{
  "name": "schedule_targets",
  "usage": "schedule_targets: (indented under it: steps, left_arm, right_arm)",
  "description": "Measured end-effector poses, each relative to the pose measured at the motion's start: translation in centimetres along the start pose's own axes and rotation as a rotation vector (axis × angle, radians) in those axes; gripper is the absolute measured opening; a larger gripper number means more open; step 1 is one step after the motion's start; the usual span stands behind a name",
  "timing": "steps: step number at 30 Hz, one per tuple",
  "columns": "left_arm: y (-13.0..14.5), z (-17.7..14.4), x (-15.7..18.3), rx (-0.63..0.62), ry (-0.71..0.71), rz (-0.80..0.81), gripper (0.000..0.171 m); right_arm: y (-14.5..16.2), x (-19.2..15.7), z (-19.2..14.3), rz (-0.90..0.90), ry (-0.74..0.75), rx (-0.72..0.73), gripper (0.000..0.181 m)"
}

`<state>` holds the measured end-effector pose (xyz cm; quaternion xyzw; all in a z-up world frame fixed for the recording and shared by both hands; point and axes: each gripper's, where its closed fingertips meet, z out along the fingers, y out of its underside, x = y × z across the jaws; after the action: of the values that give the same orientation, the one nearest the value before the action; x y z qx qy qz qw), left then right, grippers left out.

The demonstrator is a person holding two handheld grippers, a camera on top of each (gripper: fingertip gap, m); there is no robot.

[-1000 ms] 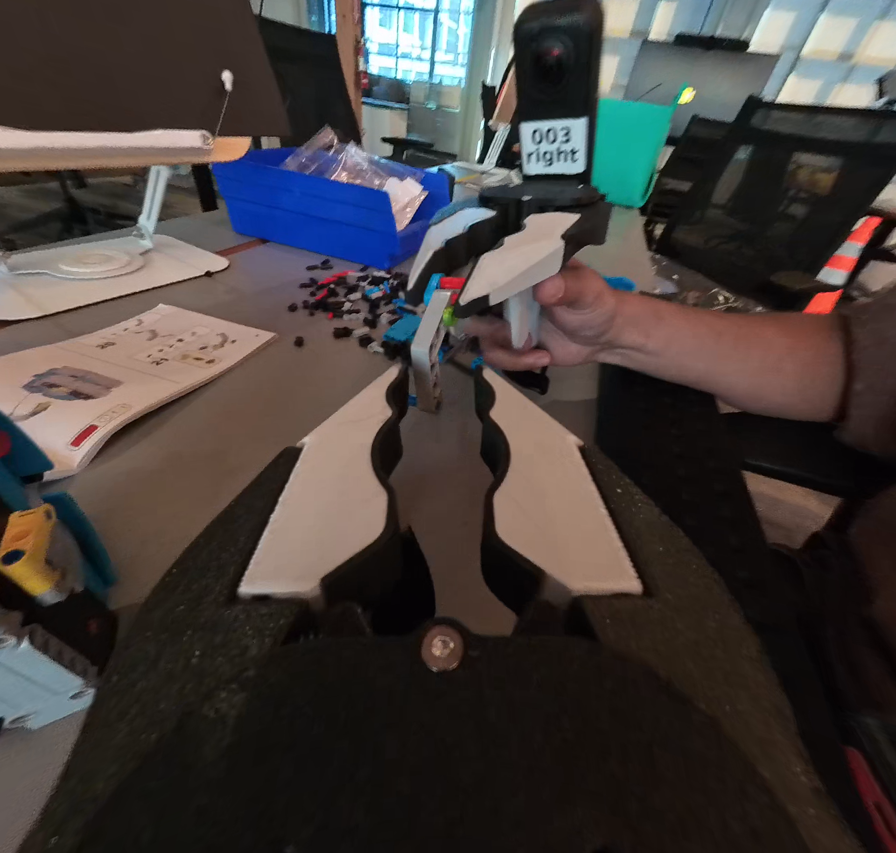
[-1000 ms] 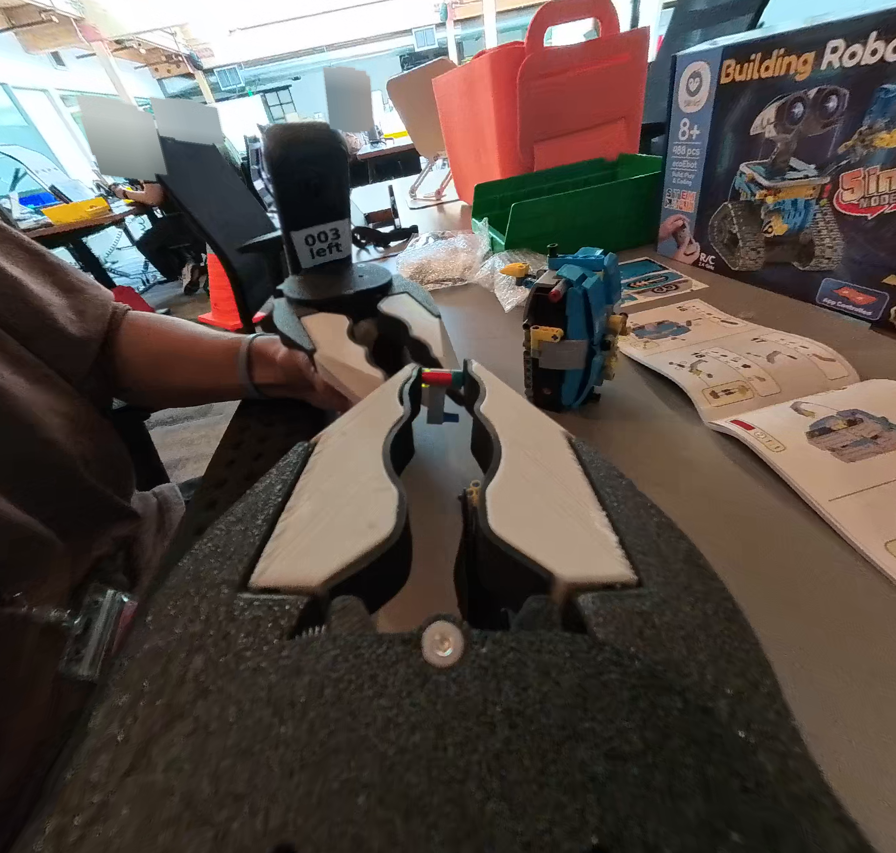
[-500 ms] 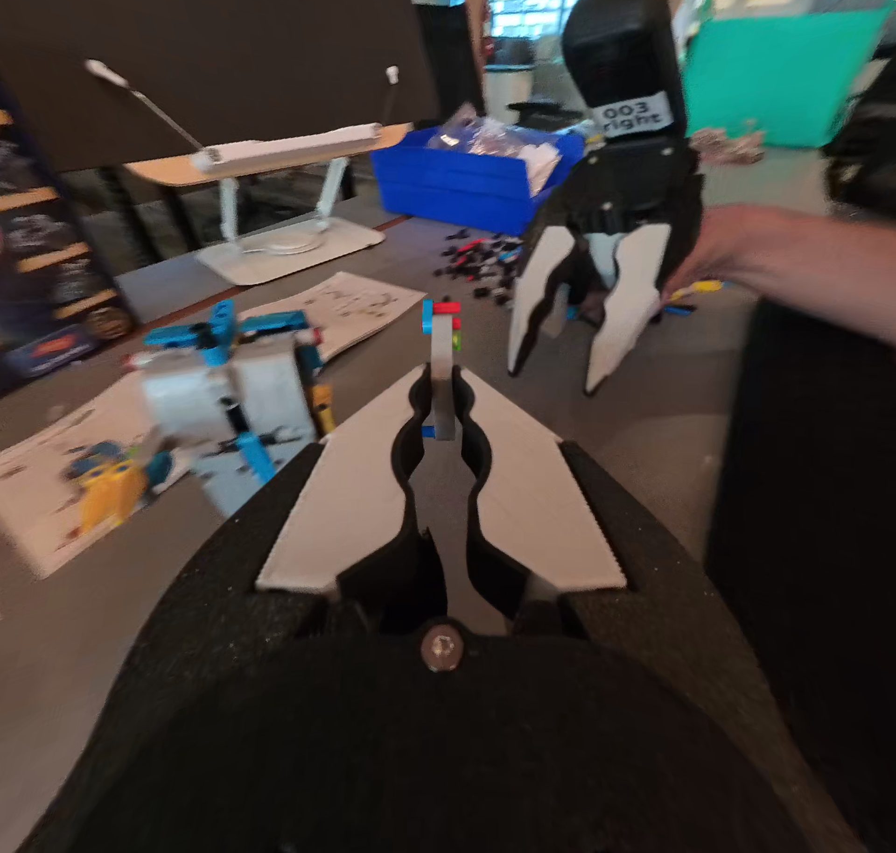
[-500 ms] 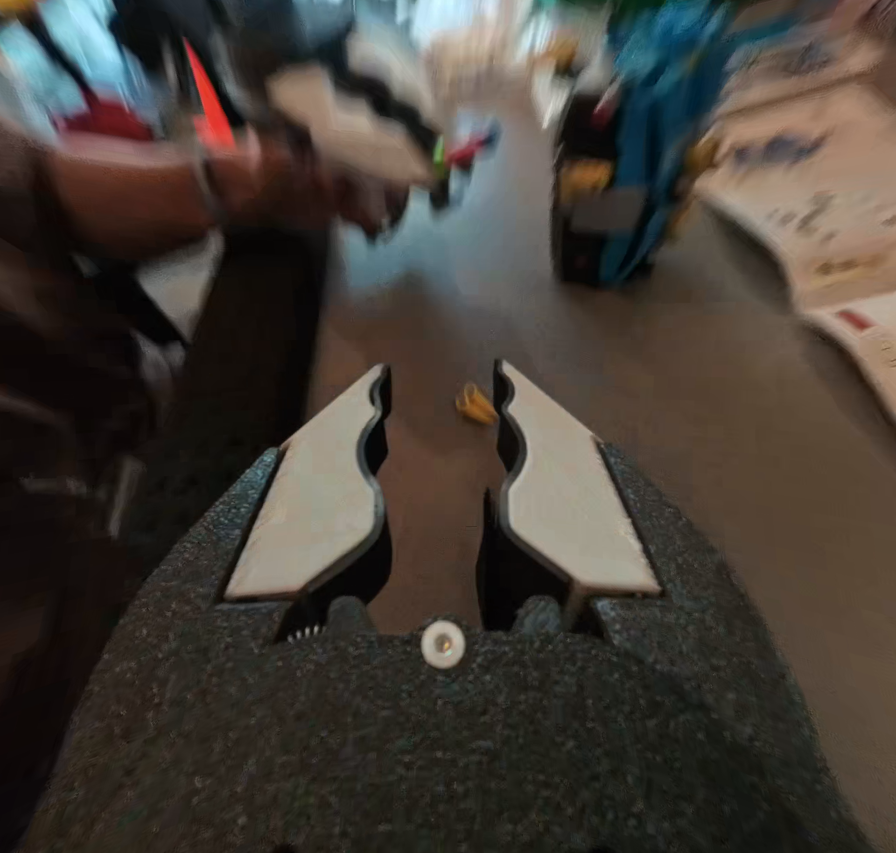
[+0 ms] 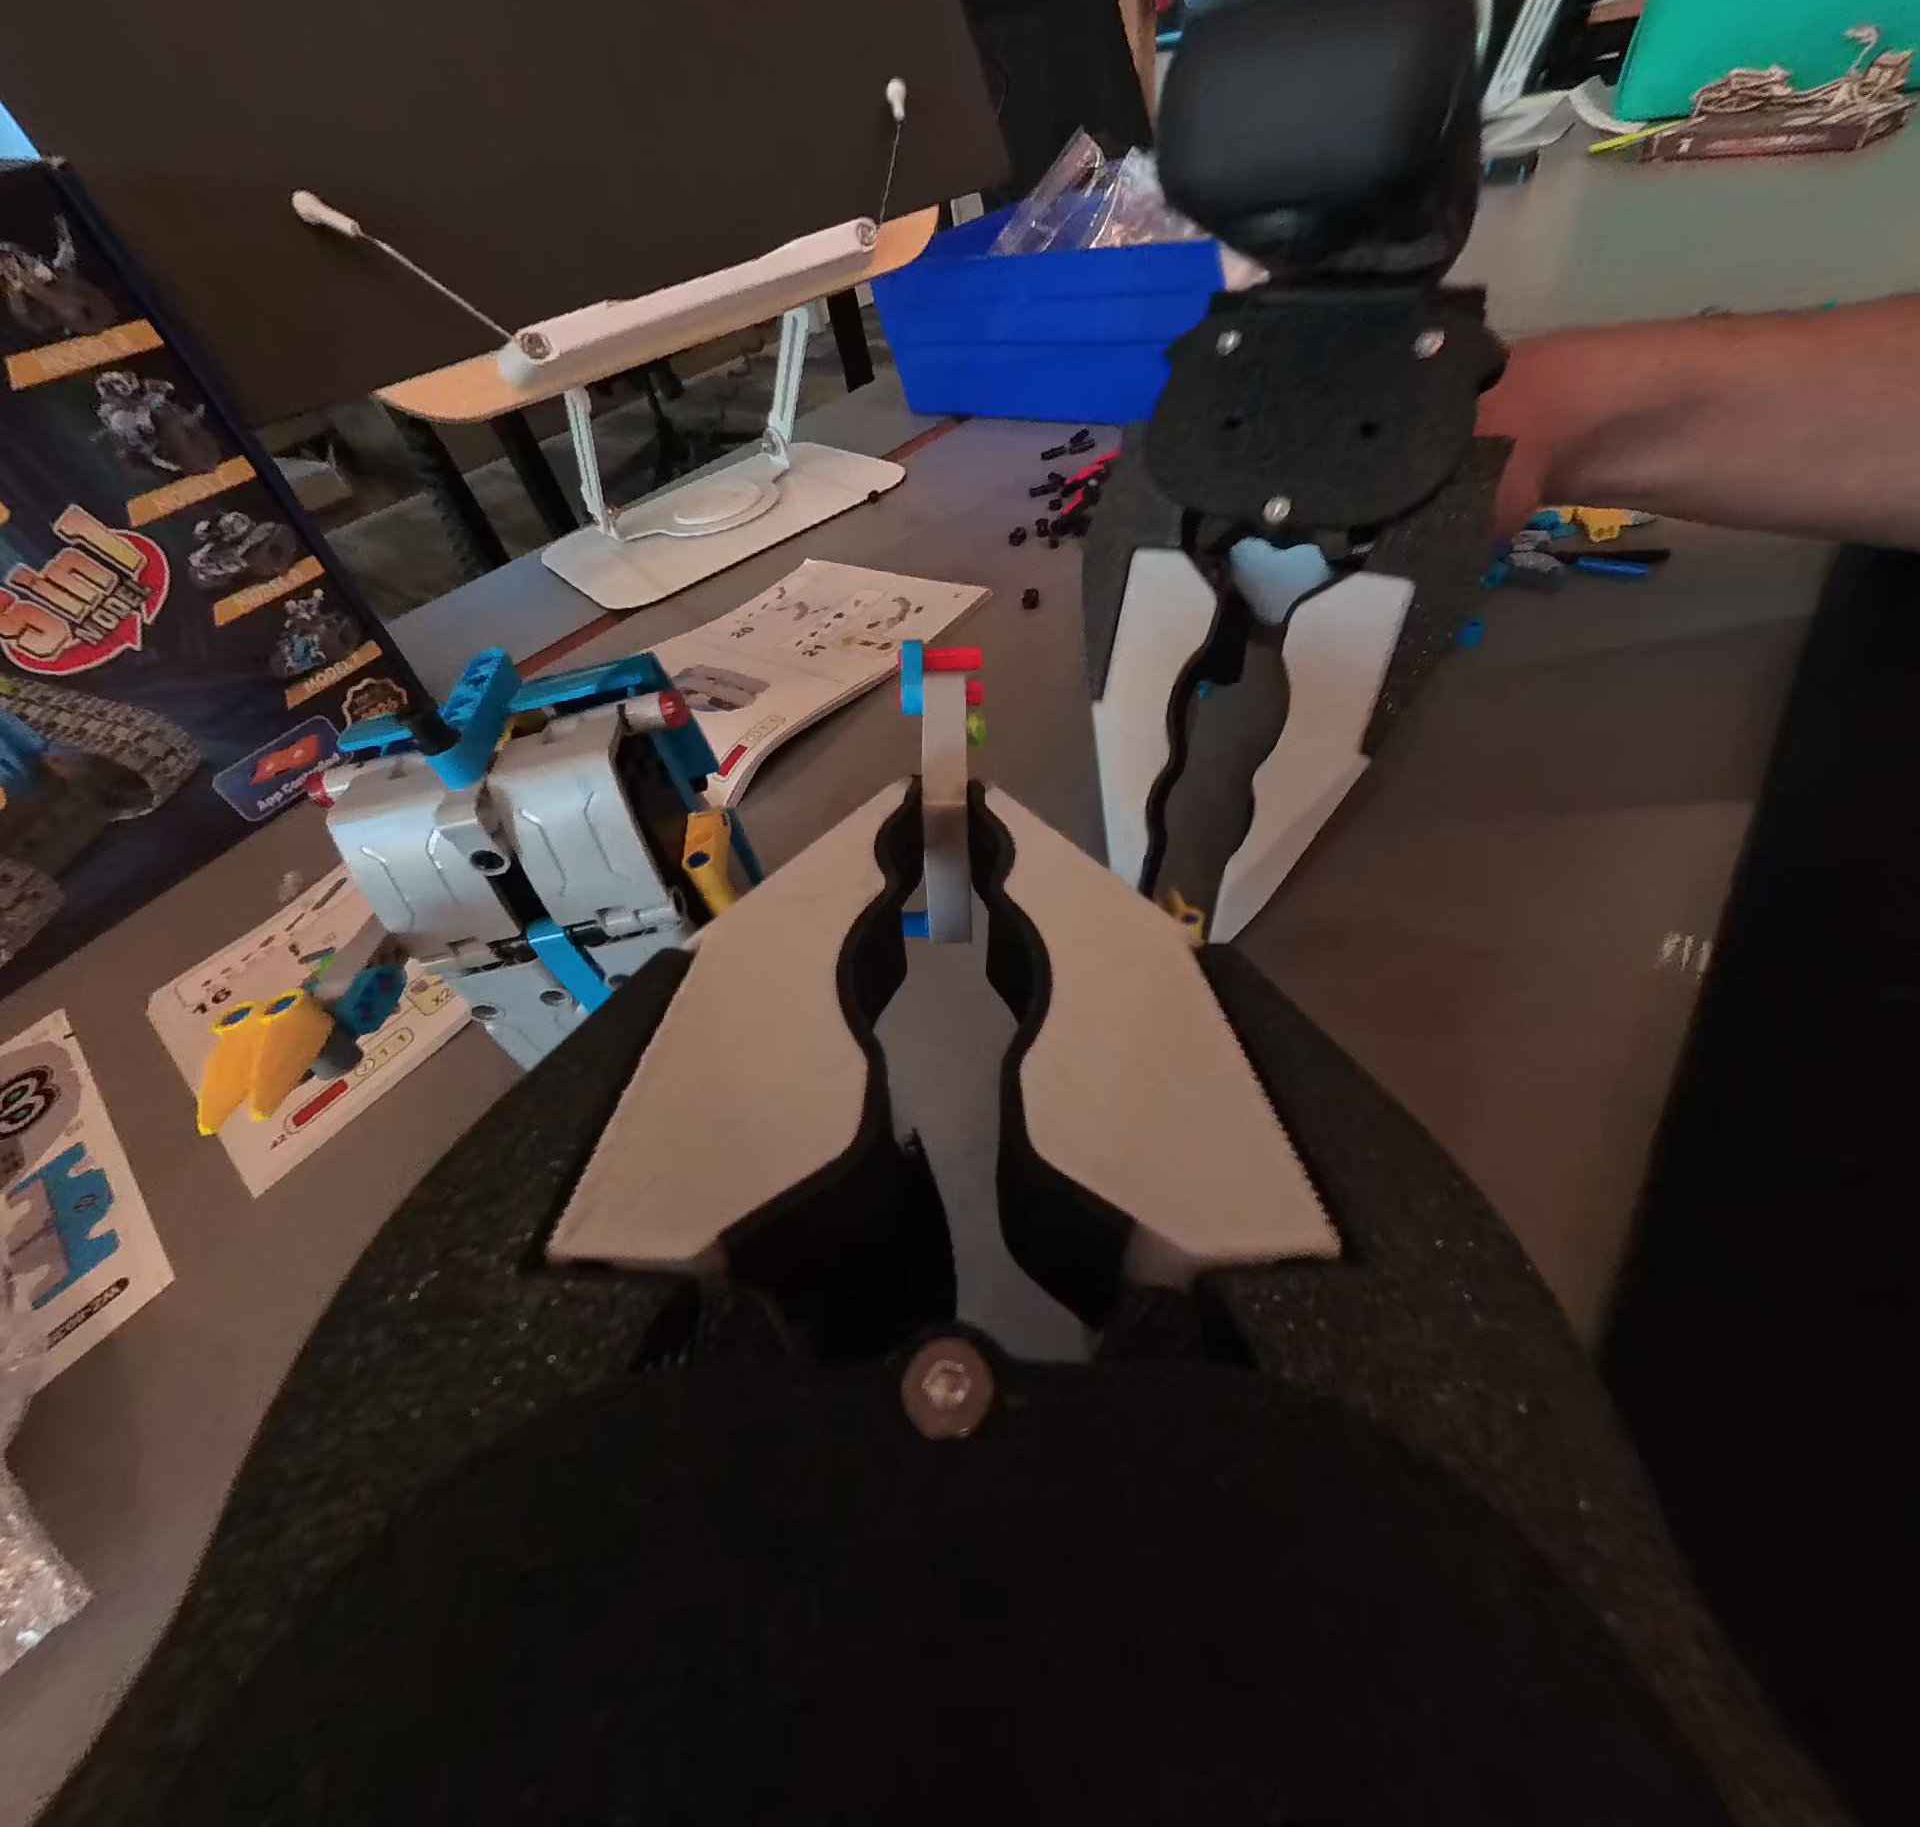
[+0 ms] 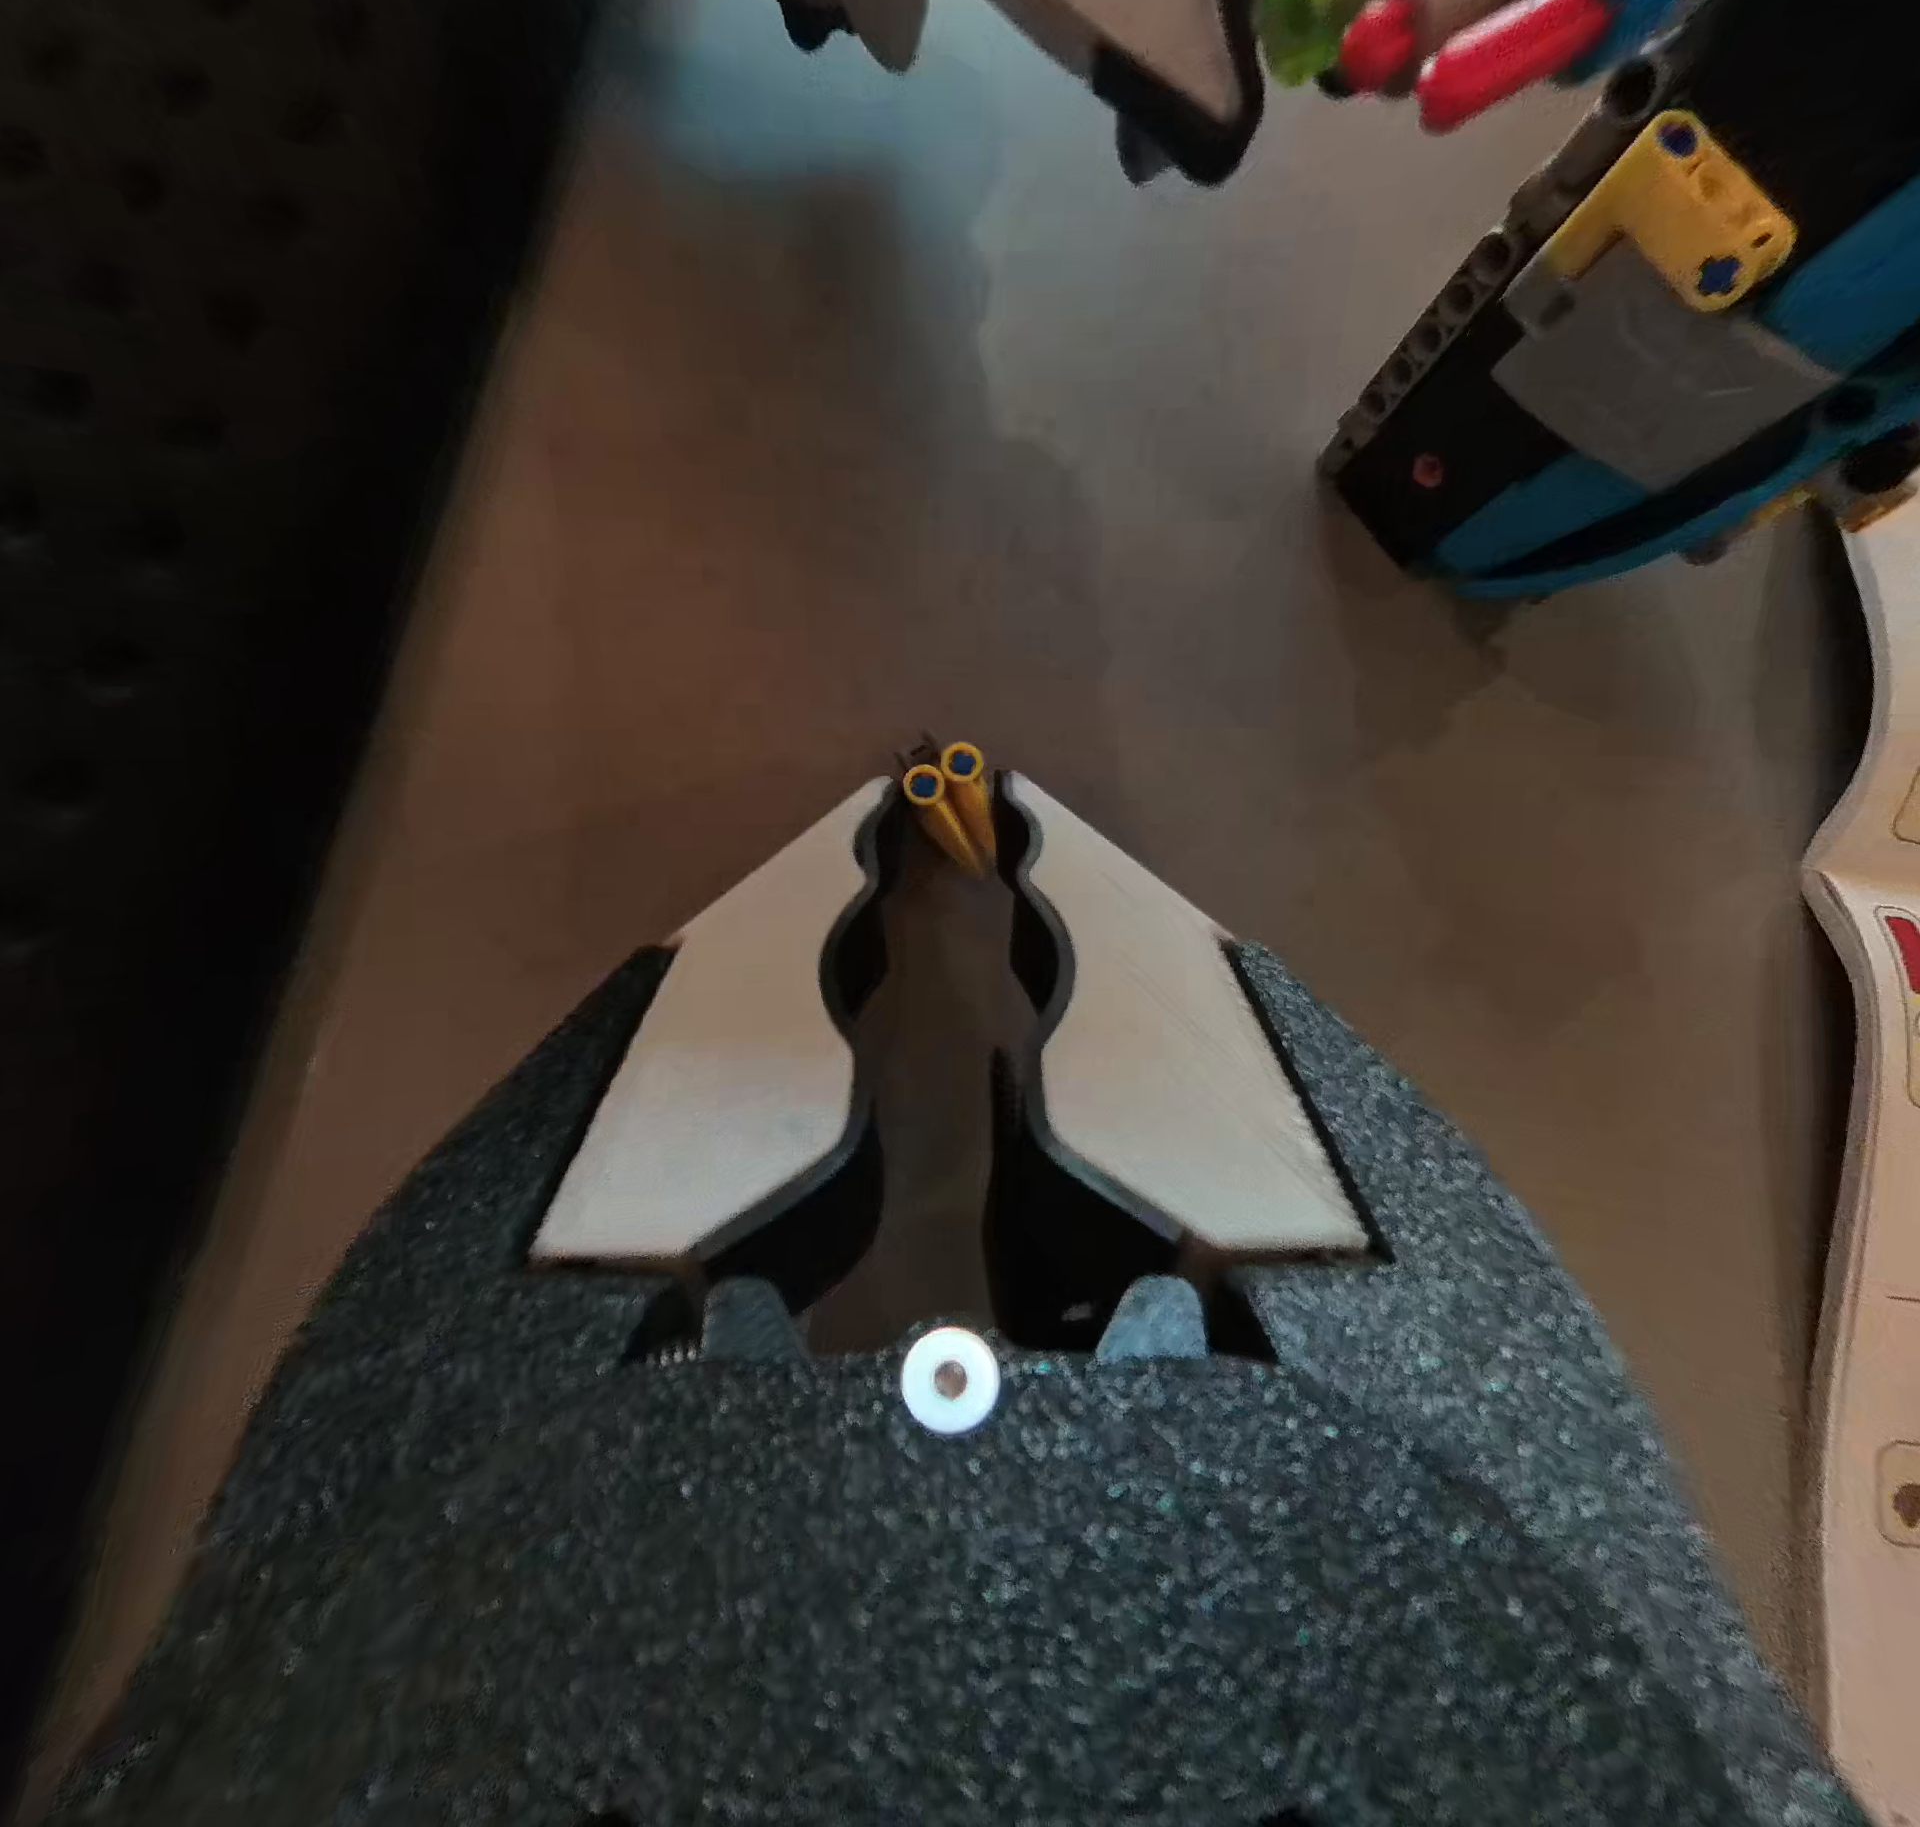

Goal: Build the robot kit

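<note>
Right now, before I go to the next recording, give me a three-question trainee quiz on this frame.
1. True or false: the left gripper is shut on a grey beam with red pins at its top.
2. What does the right gripper grip? A. a blue bin B. a yellow double-tube piece C. a booklet
3. Fill in: in the left wrist view, the part-built blue and grey model stands to the ___ of the left gripper.

Key: 1 true; 2 B; 3 left
</note>
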<state>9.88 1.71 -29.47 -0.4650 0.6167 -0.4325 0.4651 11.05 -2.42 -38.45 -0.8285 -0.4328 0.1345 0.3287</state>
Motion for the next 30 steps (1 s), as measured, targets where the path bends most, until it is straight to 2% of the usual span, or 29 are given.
schedule_targets:
  steps: [6, 11, 13, 19, 30]
  left_arm:
    - [2.3, 0.9, 0.1, -0.121, -0.019, 0.119, 0.007]
    - [1.7, 1.0, 0.3, -0.085, 0.031, 0.008, 0.007]
    - [1.7, 1.0, 0.4, -0.082, 0.049, -0.019, 0.007]
    - [2.1, 1.3, 2.2, -0.110, 0.111, 0.047, 0.007]
    - [3.4, 1.7, 3.0, -0.180, 0.110, 0.142, 0.007]
  right_arm:
    - [-1.7, 0.5, -2.9, 0.013, 0.164, 0.133, 0.017]
    - [-4.6, 1.9, -6.3, 0.180, 0.197, 0.384, 0.017]
    - [-5.2, 1.7, -6.7, 0.230, 0.148, 0.432, 0.017]
    - [-4.6, 1.9, -5.7, 0.193, 0.205, 0.357, 0.017]
    - [-3.3, 1.5, -5.0, 0.101, 0.243, 0.251, 0.017]
